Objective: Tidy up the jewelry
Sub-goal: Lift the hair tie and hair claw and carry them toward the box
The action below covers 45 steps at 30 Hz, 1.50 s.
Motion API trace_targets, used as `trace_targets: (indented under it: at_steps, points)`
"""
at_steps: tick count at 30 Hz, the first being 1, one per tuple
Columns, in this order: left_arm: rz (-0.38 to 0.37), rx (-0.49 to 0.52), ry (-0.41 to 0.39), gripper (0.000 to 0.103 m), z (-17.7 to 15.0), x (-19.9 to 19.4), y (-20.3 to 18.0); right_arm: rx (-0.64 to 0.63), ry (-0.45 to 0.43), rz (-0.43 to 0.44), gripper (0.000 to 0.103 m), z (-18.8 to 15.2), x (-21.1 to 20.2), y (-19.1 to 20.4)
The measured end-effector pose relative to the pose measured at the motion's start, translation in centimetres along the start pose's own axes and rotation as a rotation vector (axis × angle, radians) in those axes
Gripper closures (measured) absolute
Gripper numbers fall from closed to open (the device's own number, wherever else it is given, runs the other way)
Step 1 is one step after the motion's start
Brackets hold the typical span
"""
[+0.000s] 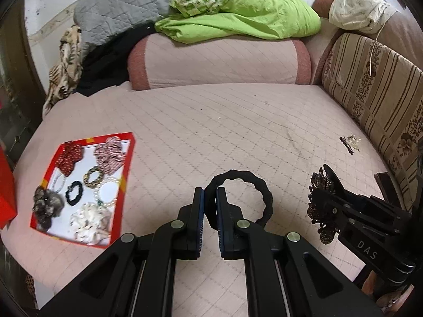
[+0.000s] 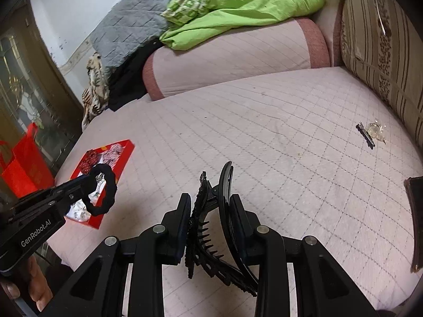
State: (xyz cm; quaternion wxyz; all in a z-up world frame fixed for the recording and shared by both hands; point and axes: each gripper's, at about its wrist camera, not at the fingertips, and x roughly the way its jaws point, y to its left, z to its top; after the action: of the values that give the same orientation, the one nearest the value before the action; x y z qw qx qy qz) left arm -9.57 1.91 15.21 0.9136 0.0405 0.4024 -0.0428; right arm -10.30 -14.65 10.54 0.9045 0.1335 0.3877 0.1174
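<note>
My left gripper (image 1: 210, 200) is shut on a black hair tie (image 1: 261, 192) and holds it above the pink bed cover; it also shows in the right wrist view (image 2: 105, 190). My right gripper (image 2: 210, 208) is shut on a black decorated hair claw clip (image 2: 208, 227), also seen in the left wrist view (image 1: 321, 203). A red tray (image 1: 127, 179) on the left holds several scrunchies, hair ties and bead bracelets. A small black hair pin (image 1: 346, 145) and a clear clip (image 1: 353, 141) lie on the cover at the far right.
A pink bolster (image 1: 216, 63) with a green blanket (image 1: 238, 15) lies at the back. A striped cushion (image 1: 375, 97) lines the right side. A red bag (image 2: 23, 163) stands left of the bed. A dark object (image 2: 416, 211) sits at the right edge.
</note>
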Motion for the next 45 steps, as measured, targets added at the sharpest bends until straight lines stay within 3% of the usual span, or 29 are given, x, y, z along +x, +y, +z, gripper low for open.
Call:
trace_targets:
  at_steps: [17,45]
  points:
    - [0.06,-0.053,-0.069,0.094,-1.6,-4.4,3.6,-0.089,-0.003,0.017,0.07,-1.6,-2.0,5.2]
    - [0.069,-0.168,-0.046,0.094,-2.4,-2.8,9.7,-0.185,0.074,0.008,0.07,-2.5,0.6,10.1]
